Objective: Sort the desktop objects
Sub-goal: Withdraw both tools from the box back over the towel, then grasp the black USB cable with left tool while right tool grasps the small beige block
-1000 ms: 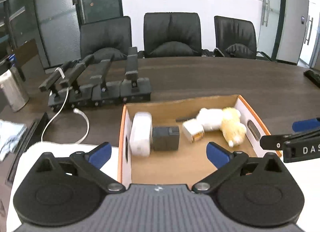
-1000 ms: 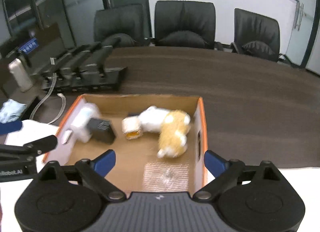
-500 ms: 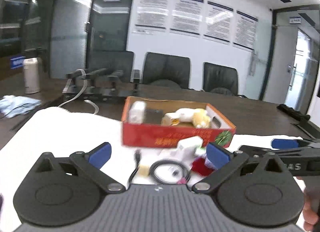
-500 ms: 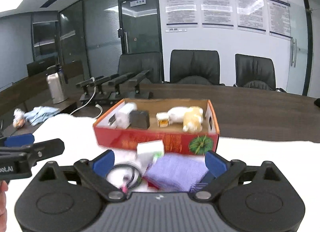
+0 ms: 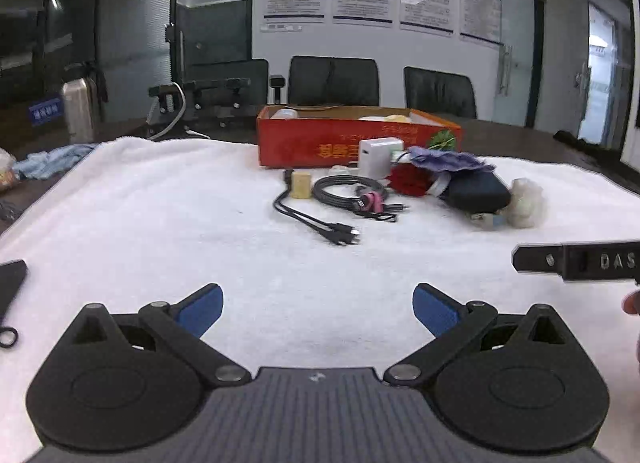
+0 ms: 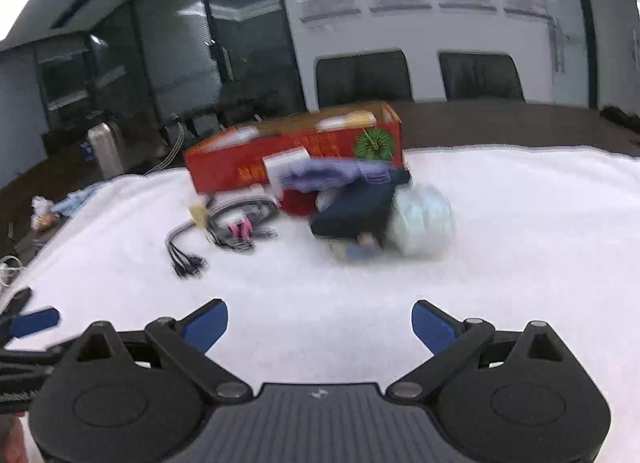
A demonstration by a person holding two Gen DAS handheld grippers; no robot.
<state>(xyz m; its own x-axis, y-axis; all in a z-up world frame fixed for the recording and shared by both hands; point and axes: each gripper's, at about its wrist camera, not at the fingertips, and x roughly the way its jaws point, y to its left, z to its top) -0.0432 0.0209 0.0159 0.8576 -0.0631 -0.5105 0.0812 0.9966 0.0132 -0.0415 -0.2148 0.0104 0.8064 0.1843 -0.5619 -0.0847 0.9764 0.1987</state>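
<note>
A red cardboard box (image 5: 320, 143) (image 6: 240, 161) stands at the far side of a white towel (image 5: 160, 223) (image 6: 520, 223). In front of it lie a white charger (image 5: 378, 157), a coiled black cable (image 5: 346, 191) (image 6: 236, 217), a small beige block (image 5: 301, 184), a purple cloth (image 5: 444, 161) (image 6: 332, 177), a dark pouch (image 5: 476, 193) (image 6: 352, 211) and a white fluffy lump (image 5: 524, 203) (image 6: 424, 221). My left gripper (image 5: 316, 305) and right gripper (image 6: 320, 323) are both open and empty, low over the near towel, well short of the pile. The right wrist view is blurred.
A dark conference table (image 5: 520, 139) carries the towel. A steel flask (image 5: 78, 107), black stands with a white cord (image 5: 200, 99) and a blue rag (image 5: 52, 161) sit at the left. Office chairs (image 5: 334, 79) line the far side. A hand (image 5: 632, 303) shows at the right edge.
Both grippers have pulled back from above the box and dropped low over the near towel. The box now appears side-on, and the pile of loose objects in front of it has come into view.
</note>
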